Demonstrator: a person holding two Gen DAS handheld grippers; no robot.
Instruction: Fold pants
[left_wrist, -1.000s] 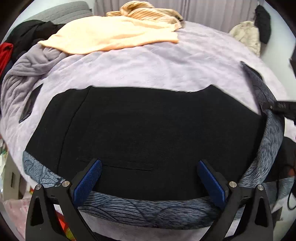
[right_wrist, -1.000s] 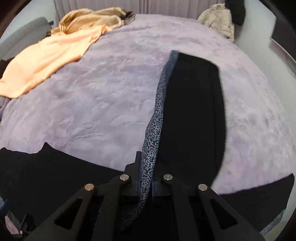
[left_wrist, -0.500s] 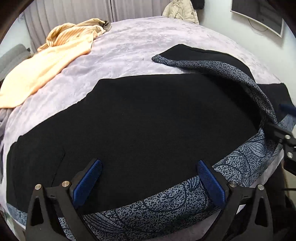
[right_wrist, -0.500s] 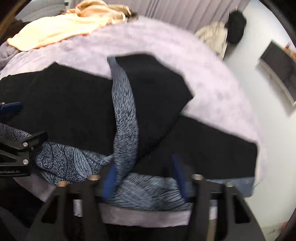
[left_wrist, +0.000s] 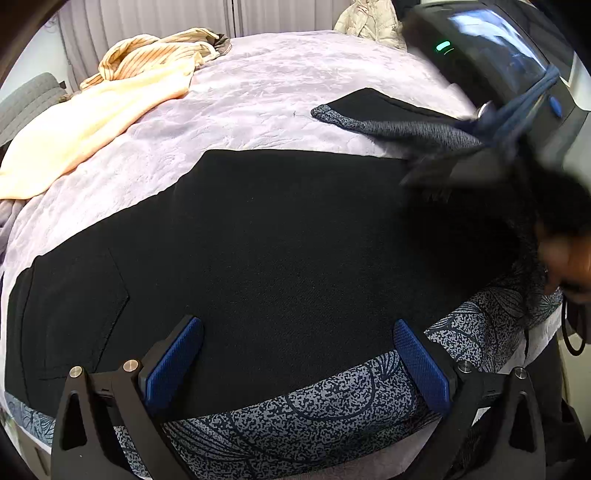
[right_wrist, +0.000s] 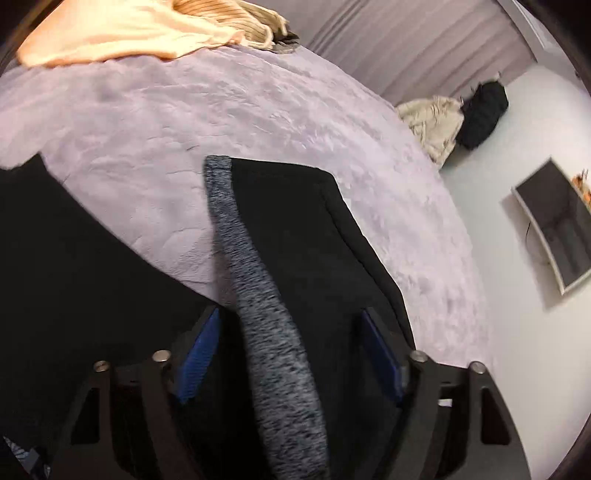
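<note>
Left wrist view: my left gripper (left_wrist: 297, 363) gaped over black patterned-trim fabric pants (left_wrist: 280, 240) — my right gripper (right_wrist: 291, 365) was closing around their leg.

Left tool (left_wrist: 297, 365) gapes wide; right tool (right_wrist: 291, 363), seemingly apart, closing.

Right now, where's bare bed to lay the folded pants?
Free: the purple blanket between the peach cloth and the turned-back pant leg, beyond the black pants. Crowded: near edge under the pants, far-left corner with the striped shirt.
</note>
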